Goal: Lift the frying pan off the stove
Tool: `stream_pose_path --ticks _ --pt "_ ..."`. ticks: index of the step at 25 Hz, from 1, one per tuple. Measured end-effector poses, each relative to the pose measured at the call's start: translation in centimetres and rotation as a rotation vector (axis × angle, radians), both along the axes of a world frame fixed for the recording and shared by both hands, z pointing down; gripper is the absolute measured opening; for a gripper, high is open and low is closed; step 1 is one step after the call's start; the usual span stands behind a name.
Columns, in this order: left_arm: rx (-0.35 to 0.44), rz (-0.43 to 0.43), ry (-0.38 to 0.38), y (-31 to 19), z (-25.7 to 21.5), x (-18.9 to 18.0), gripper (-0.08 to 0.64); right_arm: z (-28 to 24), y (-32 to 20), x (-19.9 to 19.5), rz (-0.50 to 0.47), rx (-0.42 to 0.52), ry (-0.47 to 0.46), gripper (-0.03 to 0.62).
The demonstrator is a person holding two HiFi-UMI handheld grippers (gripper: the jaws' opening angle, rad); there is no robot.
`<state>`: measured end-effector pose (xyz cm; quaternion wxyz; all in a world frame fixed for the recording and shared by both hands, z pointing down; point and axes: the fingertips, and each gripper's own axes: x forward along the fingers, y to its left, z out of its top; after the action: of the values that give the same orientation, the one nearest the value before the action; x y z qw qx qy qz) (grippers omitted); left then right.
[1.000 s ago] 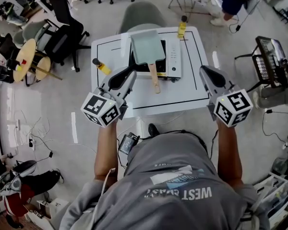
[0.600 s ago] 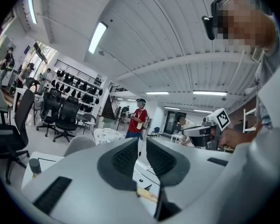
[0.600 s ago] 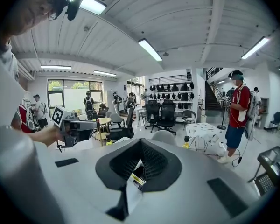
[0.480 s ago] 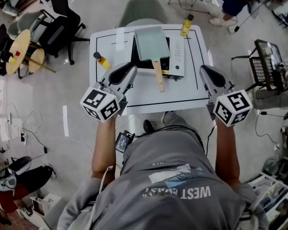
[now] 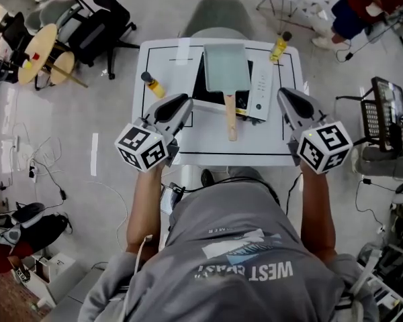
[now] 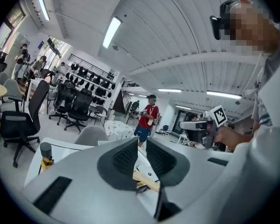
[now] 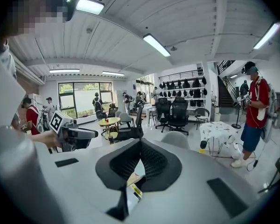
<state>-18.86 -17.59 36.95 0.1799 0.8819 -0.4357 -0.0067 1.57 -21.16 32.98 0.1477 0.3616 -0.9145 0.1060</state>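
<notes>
The rectangular pale green frying pan point(image 5: 226, 66) covers most of the black portable stove point(image 5: 199, 87). Only the stove's dark edges and its white control strip point(image 5: 260, 89) show. Pan and stove sit on the far half of the white table point(image 5: 164, 59), about midway across it. The pan's straight wooden handle point(image 5: 232, 118) points toward the table's near edge. The table's legs are hidden beneath its top, and the person's upper arms are hidden behind a grey T-shirt point(image 5: 235, 247). In each gripper view the gripper's own grey body blocks nearly all of the table. Only a sliver of wood and a yellow label show through the gap under the pads, too small to read.

The left forearm point(image 5: 145, 206) and right forearm point(image 5: 317, 210) reach straight forward from the body. The left gripper point(image 5: 183, 103) lies over the table's near left part and the right gripper point(image 5: 283, 94) over its near right part. Each marker cube point(image 5: 142, 147) hangs past the table's near edge. Both grippers point toward the table's far side, angled slightly inward. Their height above the tabletop cannot be judged from the head view.

The left gripper's ribbed black pads point(image 6: 125, 157) are drawn together with nothing between them. The right gripper's pads point(image 7: 154, 162) meet at their tips, likewise empty. Neither gripper touches the frying pan.
</notes>
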Motion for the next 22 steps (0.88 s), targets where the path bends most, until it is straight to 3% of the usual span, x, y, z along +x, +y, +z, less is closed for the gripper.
stream_pose_path --ticks 9,22 --pt "-0.094 -0.011 0.036 -2.3 3.7 1.3 0.052 1.9 -3.8 -0.3 -0.049 -0.041 0.005 0.011" --pt "-0.280 0.061 0.149 -4.9 11.0 5.8 0.085 5.2 -7.5 0.9 -0.065 -0.125 0.029 0.011"
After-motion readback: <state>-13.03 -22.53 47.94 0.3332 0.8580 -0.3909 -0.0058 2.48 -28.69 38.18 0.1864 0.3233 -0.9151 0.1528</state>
